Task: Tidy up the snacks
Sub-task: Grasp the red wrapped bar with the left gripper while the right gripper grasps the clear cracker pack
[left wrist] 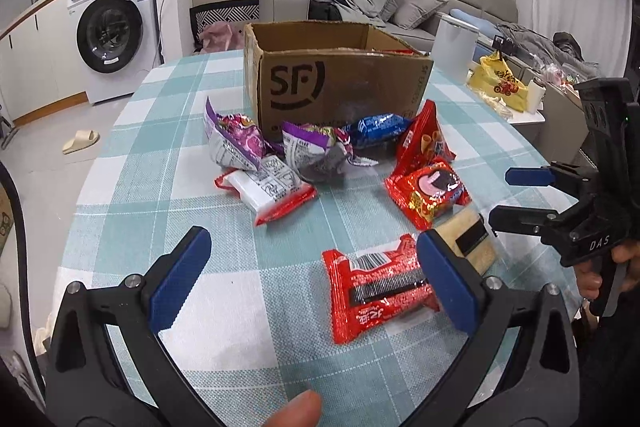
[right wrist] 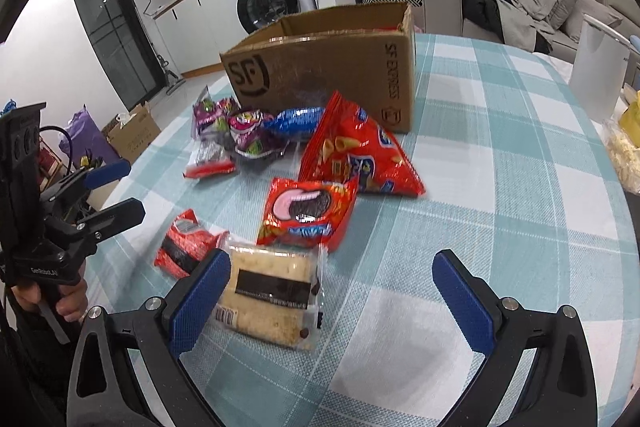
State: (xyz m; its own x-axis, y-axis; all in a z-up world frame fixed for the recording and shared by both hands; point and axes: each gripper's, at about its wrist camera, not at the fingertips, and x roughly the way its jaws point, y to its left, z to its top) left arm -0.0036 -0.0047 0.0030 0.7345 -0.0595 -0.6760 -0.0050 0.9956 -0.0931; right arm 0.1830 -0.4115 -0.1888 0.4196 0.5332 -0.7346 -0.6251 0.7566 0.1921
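An open cardboard SF box (left wrist: 340, 83) (right wrist: 332, 67) stands on the checked table. Snack packs lie in front of it: two purple packs (left wrist: 236, 143) (right wrist: 248, 131), a blue pack (left wrist: 380, 127) (right wrist: 298, 119), a red triangular chip bag (left wrist: 424, 139) (right wrist: 360, 155), a red cookie pack (left wrist: 430, 193) (right wrist: 308, 213), a red-and-white pack (left wrist: 268, 191), a small red pack (left wrist: 376, 295) (right wrist: 184, 247) and a clear cracker pack (right wrist: 272, 299) (left wrist: 468, 239). My left gripper (left wrist: 312, 283) is open, just left of the small red pack. My right gripper (right wrist: 328, 295) is open, its left finger beside the cracker pack.
A white cylinder (left wrist: 454, 43) (right wrist: 598, 75) and a yellow bag (left wrist: 498, 83) stand at the table's right edge. A sofa with clothes (left wrist: 372, 3) is behind the table. A washing machine (left wrist: 116, 31) stands to the back left.
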